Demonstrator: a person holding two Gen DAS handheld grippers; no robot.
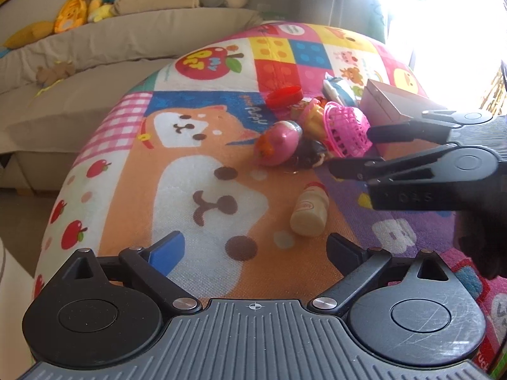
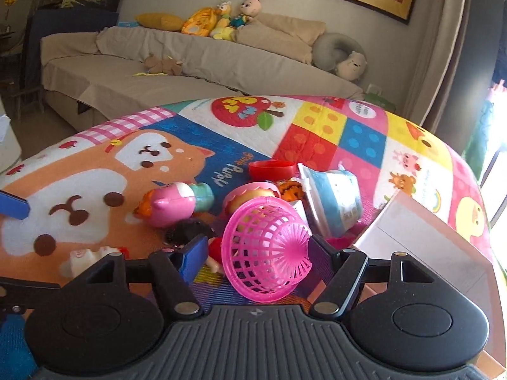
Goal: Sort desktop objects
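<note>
From where I sit, the patchwork play mat (image 1: 202,171) fills both views and carries everything; I take it as covering the tabletop. At the right edge of the right wrist view stands the open cardboard box (image 2: 421,240), my guess for the sorting bin; its inside is hidden from me, so I cannot tell whether anything is in it yet.

Nearly all the toys lie in one heap at centre frame, so I judge the sorting barely begun. The blue-and-white packet (image 2: 332,202) leans just left of the box. The pink basket (image 2: 269,250) lies tipped on its side between my right gripper (image 2: 256,261) fingers, which are spread wide and not touching it as far as I can see. Left of it rests the pink egg toy (image 2: 172,202), behind it the red lid (image 2: 272,168).

The small yoghurt bottle (image 1: 309,212) lies alone, lower centre of the left wrist view, just ahead of my left gripper (image 1: 256,250), fingers spread, holding nothing.
</note>
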